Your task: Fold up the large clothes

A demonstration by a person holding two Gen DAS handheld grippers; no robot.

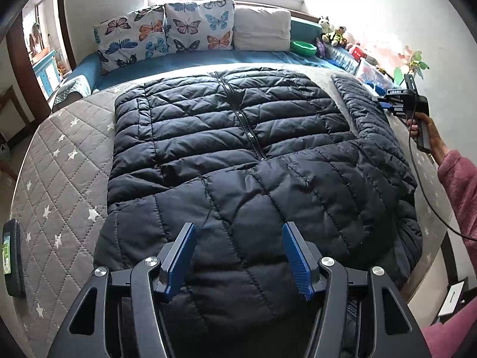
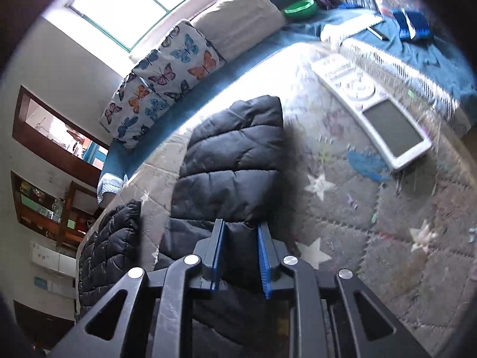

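**Puffer jacket spread on the bed, right sleeve caught**

The black quilted jacket [image 1: 238,149] lay flat on the grey star-quilted mattress [image 1: 65,155], zip up the middle, its near part folded over the body. Its right sleeve [image 2: 235,155] stretched away from the body across the quilt.

The left hand-held gripper [image 1: 238,247] hovered over the near fold with its blue pads well apart and nothing between them, released. The right hand-held gripper [image 2: 240,250] stood nearly closed, its pads clenched on a bunch of the sleeve's fabric. In the left view that same gripper showed at the far right edge, held by a hand [image 1: 423,131] in a pink sleeve [image 1: 459,185], a cable [image 1: 429,197] hanging from it.

Around the jacket: a dark phone [image 1: 12,256] on the mattress edge at the left, butterfly pillows [image 1: 164,32] and a plain white pillow [image 1: 262,29] on the blue sheet [image 1: 208,59] behind, a green bowl [image 1: 304,48] and soft toys [image 1: 331,31] by the wall. Nothing lay on the jacket itself.

Only the right view showed a white remote-like device [image 2: 375,110] on the quilt just beside the sleeve, and blue items [image 2: 413,26] on the sheet beyond. Only the left view showed the whole jacket body and zip.
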